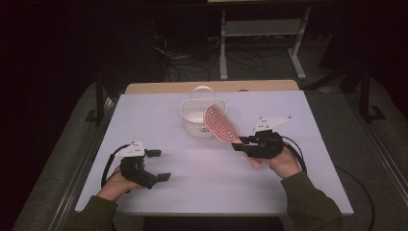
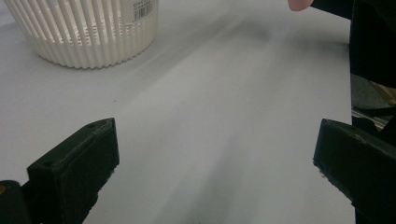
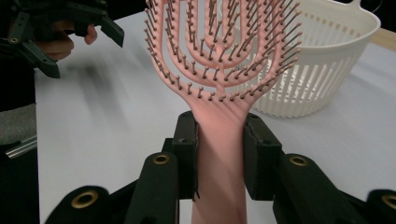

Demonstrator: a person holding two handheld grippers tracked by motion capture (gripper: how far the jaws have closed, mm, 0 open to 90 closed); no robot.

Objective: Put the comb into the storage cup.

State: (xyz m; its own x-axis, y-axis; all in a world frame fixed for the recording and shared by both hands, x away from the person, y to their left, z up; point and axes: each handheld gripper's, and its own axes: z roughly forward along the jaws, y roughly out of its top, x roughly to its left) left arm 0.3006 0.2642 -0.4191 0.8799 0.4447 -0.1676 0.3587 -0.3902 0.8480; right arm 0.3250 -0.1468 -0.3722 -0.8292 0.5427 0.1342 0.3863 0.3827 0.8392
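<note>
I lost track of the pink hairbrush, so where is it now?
The hairbrush is clamped by its handle in the right claw, right of the table's centre in the high view, its head raised beside the white basket.

On the white basket [image 2: 84, 32] in your left gripper view you can see a small white sticker [image 2: 142, 8] on its slatted wall, near the top edge of the picture. It carries a barcode with a row of tiny digits above the bars, but the print is probably too small and cut off for you to read any number from it. You will find no other lettering, brand or sign on the basket, and none on the pink hairbrush [image 3: 224, 60] in your right gripper view or on the desk [image 1: 202, 178].
</note>
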